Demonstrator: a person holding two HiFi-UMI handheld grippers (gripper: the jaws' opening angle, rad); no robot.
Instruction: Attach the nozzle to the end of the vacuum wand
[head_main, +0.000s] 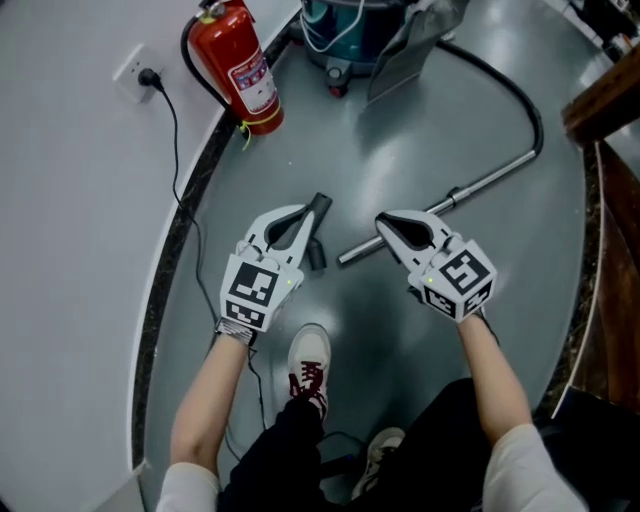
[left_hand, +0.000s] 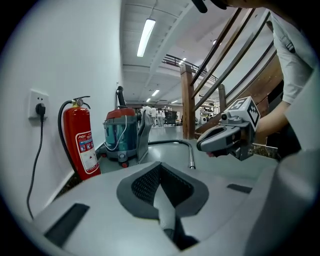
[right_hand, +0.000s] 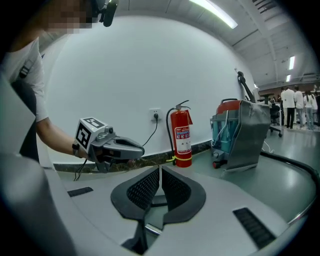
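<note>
In the head view a short black nozzle lies on the grey floor just past my left gripper, whose jaws are shut on nothing. The silver vacuum wand lies slanted on the floor, its free end close to the nozzle and under my right gripper, also shut and empty. Both grippers hang above the floor, apart from these parts. In the left gripper view my left gripper has its pads together, and the right gripper shows beyond. The right gripper is closed in its own view, with the left gripper at the left.
A black hose runs from the wand to the vacuum cleaner at the back. A red fire extinguisher stands by the curved white wall, near a socket with a cord. The person's shoes are below the grippers. Wooden railing is on the right.
</note>
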